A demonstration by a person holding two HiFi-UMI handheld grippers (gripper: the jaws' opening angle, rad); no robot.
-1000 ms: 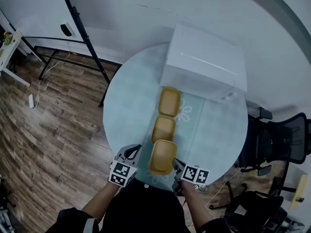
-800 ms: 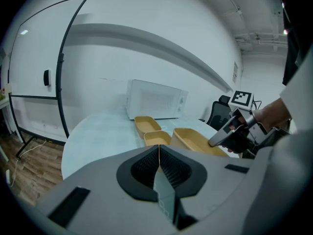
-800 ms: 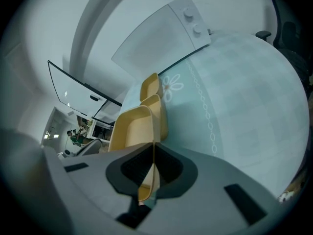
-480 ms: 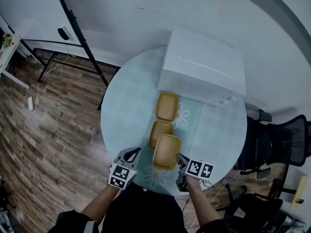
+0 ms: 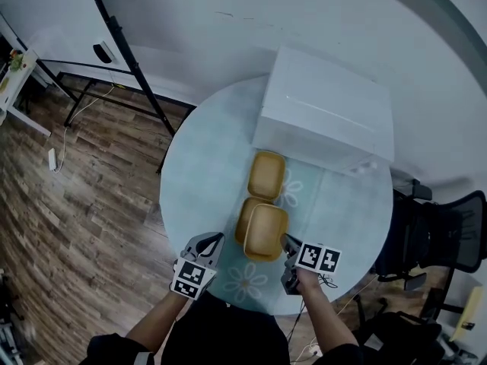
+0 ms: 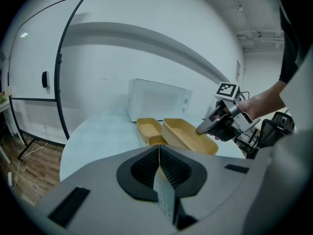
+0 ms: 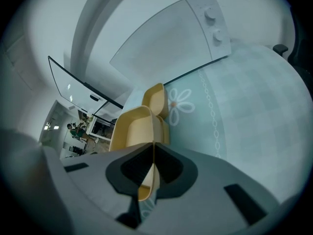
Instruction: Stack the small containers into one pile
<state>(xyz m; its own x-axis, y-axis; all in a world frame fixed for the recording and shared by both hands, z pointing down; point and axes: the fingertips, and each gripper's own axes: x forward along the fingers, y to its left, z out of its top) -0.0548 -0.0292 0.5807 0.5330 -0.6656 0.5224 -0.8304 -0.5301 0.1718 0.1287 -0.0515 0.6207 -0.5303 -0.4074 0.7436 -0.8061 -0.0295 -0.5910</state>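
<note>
The jaws of the right gripper (image 7: 153, 147) are closed on the rim of a yellow container (image 7: 133, 129), which partly covers a second yellow container (image 7: 164, 130); a third container (image 7: 155, 99) lies just beyond on the pale blue table (image 7: 254, 102), near a white appliance (image 7: 171, 43).

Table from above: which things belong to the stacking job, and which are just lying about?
Job: held container; middle container, partly under it; far container; right claw, shut on the held container's rim.
Lying about: microwave; office chair; left claw, shut and empty.
</note>
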